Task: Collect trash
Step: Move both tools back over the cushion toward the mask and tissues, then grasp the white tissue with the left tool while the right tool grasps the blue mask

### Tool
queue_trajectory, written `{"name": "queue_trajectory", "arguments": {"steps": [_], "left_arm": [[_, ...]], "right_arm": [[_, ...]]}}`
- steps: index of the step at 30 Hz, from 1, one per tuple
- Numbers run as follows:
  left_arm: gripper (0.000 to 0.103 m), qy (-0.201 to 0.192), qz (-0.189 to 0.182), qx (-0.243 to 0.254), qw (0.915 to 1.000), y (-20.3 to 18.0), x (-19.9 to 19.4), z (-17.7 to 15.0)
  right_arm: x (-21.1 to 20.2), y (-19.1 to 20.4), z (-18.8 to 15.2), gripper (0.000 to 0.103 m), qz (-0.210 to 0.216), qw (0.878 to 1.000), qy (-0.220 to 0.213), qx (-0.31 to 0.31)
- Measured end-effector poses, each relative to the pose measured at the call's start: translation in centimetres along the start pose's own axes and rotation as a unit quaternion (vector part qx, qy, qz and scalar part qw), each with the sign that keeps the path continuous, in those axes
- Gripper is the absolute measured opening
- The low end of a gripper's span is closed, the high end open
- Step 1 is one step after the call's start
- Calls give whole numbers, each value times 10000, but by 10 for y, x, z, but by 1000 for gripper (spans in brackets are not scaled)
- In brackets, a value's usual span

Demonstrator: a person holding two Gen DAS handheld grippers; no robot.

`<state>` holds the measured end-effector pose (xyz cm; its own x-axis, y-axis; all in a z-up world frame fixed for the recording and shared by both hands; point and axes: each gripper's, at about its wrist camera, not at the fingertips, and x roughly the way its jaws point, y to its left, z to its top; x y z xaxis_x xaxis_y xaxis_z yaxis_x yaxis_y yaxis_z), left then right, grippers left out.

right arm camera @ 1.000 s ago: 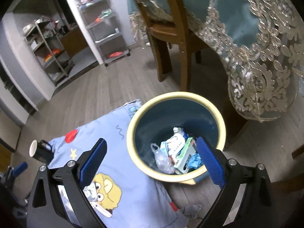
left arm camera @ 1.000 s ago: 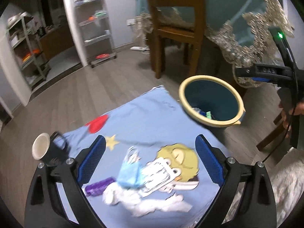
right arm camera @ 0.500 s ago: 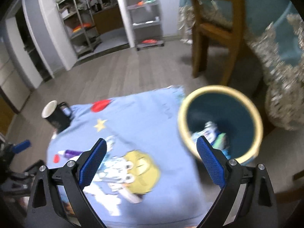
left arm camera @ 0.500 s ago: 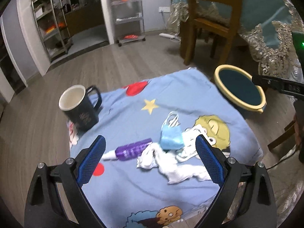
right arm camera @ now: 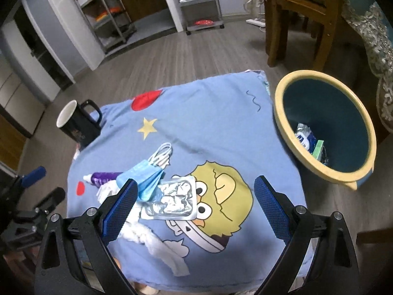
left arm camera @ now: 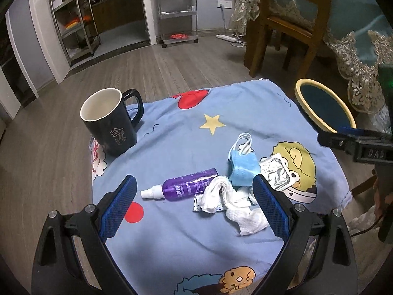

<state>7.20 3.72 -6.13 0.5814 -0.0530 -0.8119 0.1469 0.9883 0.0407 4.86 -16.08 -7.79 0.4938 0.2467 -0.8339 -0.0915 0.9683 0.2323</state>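
Trash pile: a blue face mask [left arm camera: 242, 166], a crumpled foil blister pack [left arm camera: 276, 175], white tissues [left arm camera: 229, 198] and a small flat wrapper [left arm camera: 197, 200] are gathered on the cloth, touching one another.
Cloth: a light blue cartoon cloth [left arm camera: 186, 132] is spread over a low surface; all loose items lie on it.
Spray bottle: a purple spray bottle [left arm camera: 183, 187] is laid on its side, at 9 o'clock of the tissues, its white nozzle pointed away from them.
Mug: a black mug [left arm camera: 109, 120] with white inside is seen upright at 10 o'clock of the pile, well apart from it, at the cloth's edge.
Bin: a blue trash bin [right arm camera: 324, 125] with a cream rim is placed just beside the cloth, at 2 o'clock of the pile – some packets are already inside it.
Left gripper: the left gripper [left arm camera: 194, 204] is held above the pile with its fingers spread wide; nothing is grasped, and the bottle and tissues are seen between the blue pads.
Right gripper: the right gripper [right arm camera: 196, 205] is also released, fingers wide – the foil pack is seen between them, and the mask is partly covered by the left pad [right arm camera: 120, 207].
Background: a wooden chair [left arm camera: 282, 24] and a lace-edged tablecloth [left arm camera: 361, 46] are seen at 1 o'clock, beyond the bin.
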Motion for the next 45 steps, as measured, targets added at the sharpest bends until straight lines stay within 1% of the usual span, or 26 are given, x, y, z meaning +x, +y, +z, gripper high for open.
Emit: {"name": "queue_trajectory", "arguments": {"steps": [5, 9, 11, 14, 15, 17, 20, 22, 26, 27, 28, 29, 30, 32, 34, 36, 38, 40, 41, 43, 45], "left_arm": [[94, 60, 36, -23, 10000, 3, 5, 1], [93, 165, 66, -157, 9997, 10, 9, 0], [93, 242, 116, -195, 9994, 13, 13, -2], [94, 383, 294, -295, 9984, 21, 19, -5], [94, 433, 340, -384, 9977, 26, 21, -6], [93, 525, 411, -565, 9962, 34, 24, -7], [93, 676, 410, -878, 9930, 45, 29, -11], [93, 726, 398, -934, 9922, 47, 31, -12], [93, 808, 453, -890, 9917, 47, 35, -14], [93, 833, 455, -880, 9916, 46, 37, -15], [93, 848, 458, -868, 9916, 46, 38, -15], [93, 859, 455, -844, 9917, 45, 39, -15], [93, 874, 434, -782, 9921, 43, 41, -15], [93, 901, 360, -620, 9933, 34, 44, -15], [92, 930, 199, -510, 9942, 26, 48, -14], [91, 956, 30, -371, 9947, 16, 53, -15], [85, 987, -211, -145, 9948, 0, 59, -15], [80, 1042, -347, 16, 9940, -13, 65, -17], [78, 1089, -398, 114, 9932, -20, 70, -18], [71, 1132, -439, 216, 9924, -29, 77, -18], [68, 1179, -446, 211, 9918, -33, 84, -18]], "right_arm": [[15, 10, -1, 95, 39, 9997, 133, -182], [27, 19, 1, 95, 277, 9990, 257, -238], [35, 25, 1, 93, 425, 9982, 338, -265], [45, 35, 0, 85, 534, 9966, 443, -442], [48, 39, -1, 82, 568, 9958, 488, -535], [55, 48, -3, 81, 669, 9934, 586, -723], [64, 59, -6, 79, 754, 9902, 686, -959], [73, 66, -10, 67, 730, 9877, 771, -1146], [91, 76, -13, 56, 770, 9844, 972, -1246], [95, 78, -14, 46, 792, 9836, 1007, -1269], [97, 80, -14, 29, 820, 9827, 1051, -1289], [100, 81, -16, 24, 852, 9811, 1134, -1316], [100, 81, -16, 17, 907, 9805, 1158, -1301], [94, 78, -13, 15, 959, 9821, 1082, -1205], [84, 67, -6, 14, 1084, 9860, 886, -901], [80, 56, -2, 14, 1142, 9881, 815, -632], [77, 48, 1, 14, 1111, 9897, 755, -500], [73, 40, 3, 14, 1092, 9910, 681, -376], [72, 38, 4, 14, 1075, 9914, 657, -345], [71, 33, 6, 14, 1078, 9918, 641, -261], [70, 30, 6, 14, 1079, 9920, 620, -223]]}}
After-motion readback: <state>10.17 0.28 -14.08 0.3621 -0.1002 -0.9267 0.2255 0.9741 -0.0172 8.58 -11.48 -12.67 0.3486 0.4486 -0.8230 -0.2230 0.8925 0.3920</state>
